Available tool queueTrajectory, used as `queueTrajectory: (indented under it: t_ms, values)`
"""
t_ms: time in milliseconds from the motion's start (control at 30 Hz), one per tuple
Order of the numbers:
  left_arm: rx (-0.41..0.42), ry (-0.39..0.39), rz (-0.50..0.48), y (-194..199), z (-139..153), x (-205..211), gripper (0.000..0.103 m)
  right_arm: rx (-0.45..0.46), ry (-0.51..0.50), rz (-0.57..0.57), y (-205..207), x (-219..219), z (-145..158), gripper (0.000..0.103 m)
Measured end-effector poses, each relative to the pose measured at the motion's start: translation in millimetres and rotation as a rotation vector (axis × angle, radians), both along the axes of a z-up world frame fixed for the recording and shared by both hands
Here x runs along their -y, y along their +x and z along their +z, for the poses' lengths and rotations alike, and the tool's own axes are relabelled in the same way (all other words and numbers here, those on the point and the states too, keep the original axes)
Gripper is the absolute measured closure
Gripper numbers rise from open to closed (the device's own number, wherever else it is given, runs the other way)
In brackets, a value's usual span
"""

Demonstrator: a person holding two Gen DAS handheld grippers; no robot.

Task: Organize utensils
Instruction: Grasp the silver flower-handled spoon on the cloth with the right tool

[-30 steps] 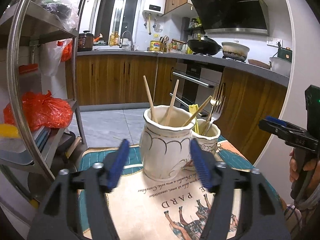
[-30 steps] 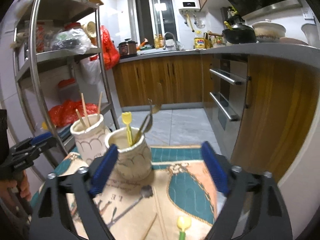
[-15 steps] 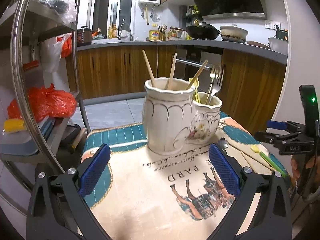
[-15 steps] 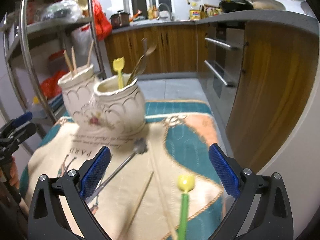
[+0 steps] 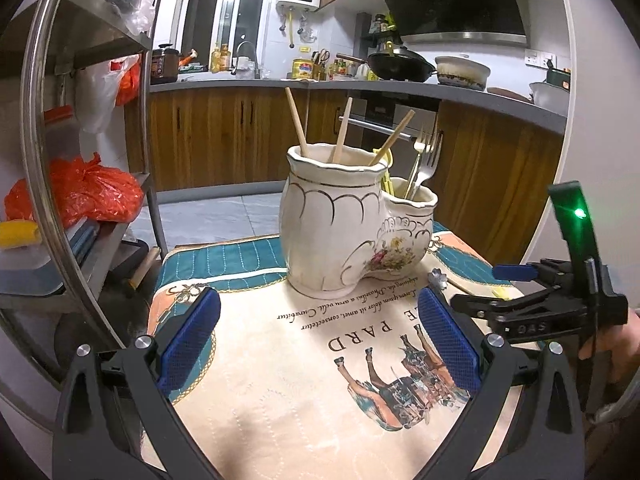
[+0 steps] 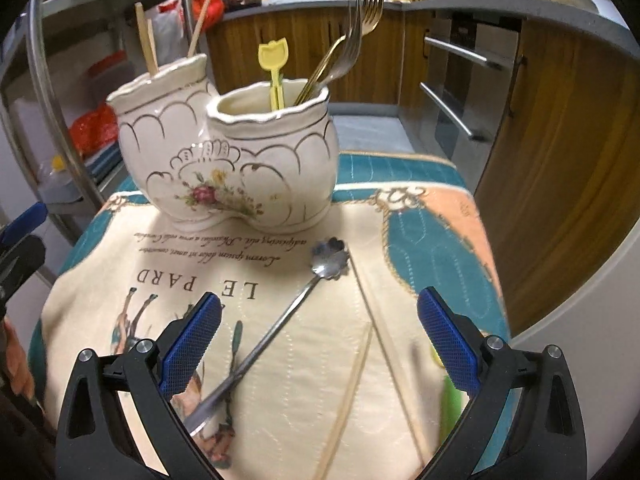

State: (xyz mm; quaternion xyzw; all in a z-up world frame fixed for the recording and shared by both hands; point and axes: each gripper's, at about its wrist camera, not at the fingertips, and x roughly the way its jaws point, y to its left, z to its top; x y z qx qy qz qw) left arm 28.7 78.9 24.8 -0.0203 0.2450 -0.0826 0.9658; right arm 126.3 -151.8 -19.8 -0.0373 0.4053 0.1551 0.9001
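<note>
Both grippers have dropped; left gripper (image 5: pixel 319 330) fingers have just been opening, now wide, empty; right gripper (image 6: pixel 318 330) gapes over flower spoon (image 6: pixel 280 322); green fork (image 6: pixel 450 392) blurred behind right finger; ceramic holder (image 6: pixel 240 156) beyond.

The holder (image 6: pixel 240 160) is glazed ceramic, glossy cream with gilt lines and a painted flower. The chopsticks (image 5: pixel 298 126) in it look like pale matt wood; the forks (image 6: pixel 360 32) are shiny metal, one gold-toned. The spoon (image 6: pixel 280 320) is polished steel. The cloth (image 5: pixel 320 380) is quilted, printed, matt. The tongs' pads (image 6: pixel 188 348) are blue textured plastic on black matt arms. The rack (image 5: pixel 36 120) is brushed steel.
</note>
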Motion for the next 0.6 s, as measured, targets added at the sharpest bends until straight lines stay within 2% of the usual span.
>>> queueTrajectory:
  t_ms: [167,233,300,333,400,433,500,600]
  values:
    - [0.007,-0.012,-0.009,-1,-2,-3,0.006,-0.032,0.004,-0.010,5,-9,-6,0.009]
    - [0.011,-0.028,-0.011,-2,-1,-5,0.006,-0.036,-0.008,-0.010,6,-14,-8,0.021]
    - [0.015,-0.039,-0.015,-2,-1,-7,0.006,-0.052,-0.019,-0.017,8,-17,-11,0.038]
    - [0.017,-0.045,-0.018,-3,-1,-7,0.006,-0.062,-0.018,-0.018,8,-18,-12,0.041]
    - [0.018,-0.052,-0.024,-3,-1,-7,0.006,-0.083,-0.019,-0.017,9,-21,-15,0.053]
    - [0.018,-0.056,-0.028,-4,-1,-8,0.006,-0.087,-0.023,-0.015,9,-23,-16,0.056]
    - [0.019,-0.061,-0.035,-4,-1,-8,0.006,-0.082,-0.037,-0.014,8,-26,-15,0.072]
    - [0.022,-0.063,-0.041,-5,-1,-7,0.006,-0.096,-0.042,-0.010,9,-28,-15,0.085]
